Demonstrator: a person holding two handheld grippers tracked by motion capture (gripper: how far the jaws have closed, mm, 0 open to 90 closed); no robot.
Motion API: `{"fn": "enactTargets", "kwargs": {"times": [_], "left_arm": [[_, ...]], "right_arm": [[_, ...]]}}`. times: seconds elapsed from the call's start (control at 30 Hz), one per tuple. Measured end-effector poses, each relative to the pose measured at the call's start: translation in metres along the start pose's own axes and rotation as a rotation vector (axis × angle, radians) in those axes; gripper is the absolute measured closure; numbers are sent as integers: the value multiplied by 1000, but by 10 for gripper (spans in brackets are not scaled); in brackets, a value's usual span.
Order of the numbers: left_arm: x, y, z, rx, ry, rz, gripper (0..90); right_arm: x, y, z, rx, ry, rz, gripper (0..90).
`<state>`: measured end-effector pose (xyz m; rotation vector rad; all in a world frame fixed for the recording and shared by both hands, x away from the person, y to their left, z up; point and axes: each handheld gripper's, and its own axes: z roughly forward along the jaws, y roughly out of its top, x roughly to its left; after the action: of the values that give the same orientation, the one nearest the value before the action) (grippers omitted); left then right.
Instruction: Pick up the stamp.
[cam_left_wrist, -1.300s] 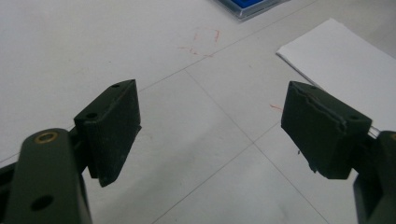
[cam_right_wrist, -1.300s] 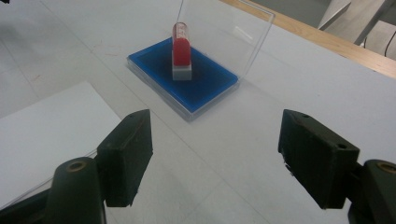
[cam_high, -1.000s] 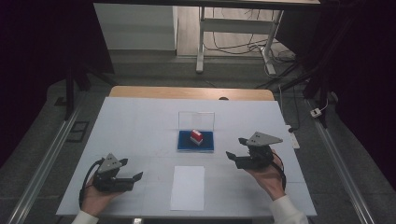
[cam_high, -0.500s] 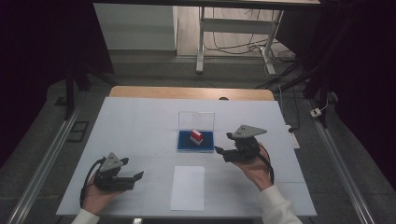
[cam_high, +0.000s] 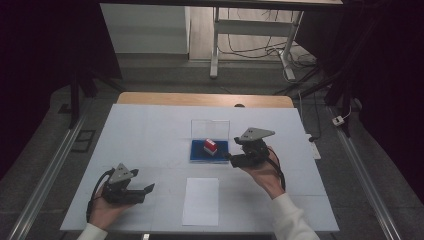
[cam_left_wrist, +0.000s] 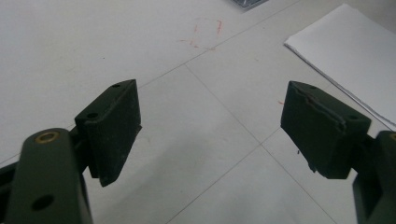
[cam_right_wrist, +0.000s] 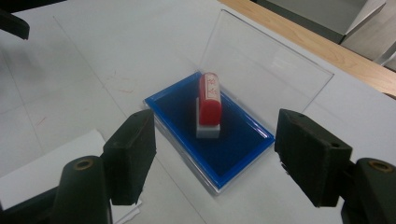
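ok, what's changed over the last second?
The right gripper moved left across the table to the blue ink pad, its fingers just closing a little but open, nothing between them; the red stamp stands ahead, untouched. Unchanged: the left gripper, open and resting near the table's front, the white paper, the pad's clear lid upright.

Glossy red plastic stamp (cam_right_wrist: 209, 103) on matt blue pad (cam_right_wrist: 210, 140); clear plastic lid (cam_right_wrist: 271, 70); paper sheet (cam_high: 201, 201).
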<state>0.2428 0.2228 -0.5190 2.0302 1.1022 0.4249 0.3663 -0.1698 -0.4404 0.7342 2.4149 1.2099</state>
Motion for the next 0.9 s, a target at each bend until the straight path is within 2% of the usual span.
{"fn": "enactTargets", "kwargs": {"times": [0.27, 0.53, 0.67, 0.9], "left_arm": [[1, 1, 1, 2, 0, -2, 205], [1, 2, 5, 9, -6, -5, 205], [1, 2, 4, 9, -2, -4, 205], [1, 1, 5, 19, 4, 4, 205]], "right_arm": [[-2, 7, 7, -3, 7, 0, 293], [-4, 9, 26, 12, 17, 15, 295], [-5, 8, 42, 48, 24, 14, 299], [-7, 7, 58, 67, 36, 19, 304]]}}
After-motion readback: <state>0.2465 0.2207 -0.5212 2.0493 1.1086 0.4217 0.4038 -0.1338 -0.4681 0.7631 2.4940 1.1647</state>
